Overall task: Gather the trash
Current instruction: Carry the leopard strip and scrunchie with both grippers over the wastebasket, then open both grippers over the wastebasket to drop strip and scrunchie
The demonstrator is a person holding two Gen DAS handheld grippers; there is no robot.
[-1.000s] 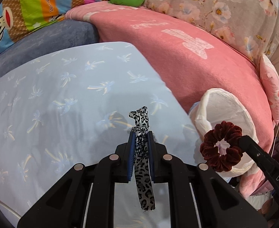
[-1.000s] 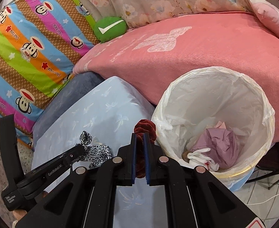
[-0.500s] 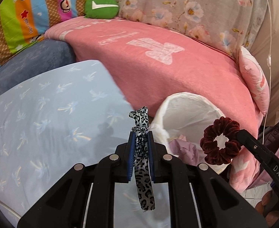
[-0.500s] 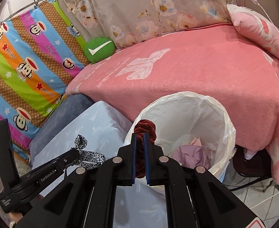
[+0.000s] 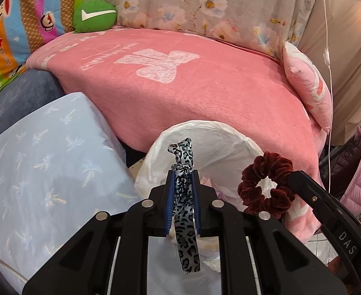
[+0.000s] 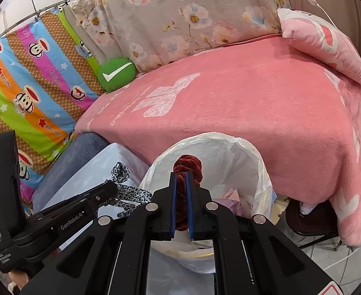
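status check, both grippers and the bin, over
Left gripper shut on leopard ribbon. Right gripper shut on red scrunchie. Bin just ahead, lined, open. Nothing blocking.

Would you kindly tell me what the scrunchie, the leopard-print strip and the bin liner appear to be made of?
Scrunchie: probably velvet, with a deep matte pile and gathered ruffles. Leopard-print strip: seemingly satin-like fabric, with a slight sheen, hanging limp. Bin liner: thin plastic film, translucent white and crinkled.

Home bedroom: pink blanket point(image 6: 242, 103), pillow point(image 6: 320, 41), floral curtain point(image 6: 180, 14).

Bin point(image 6: 244, 152) stands before bed point(image 6: 254, 103), beside pillow point(image 5: 45, 167).
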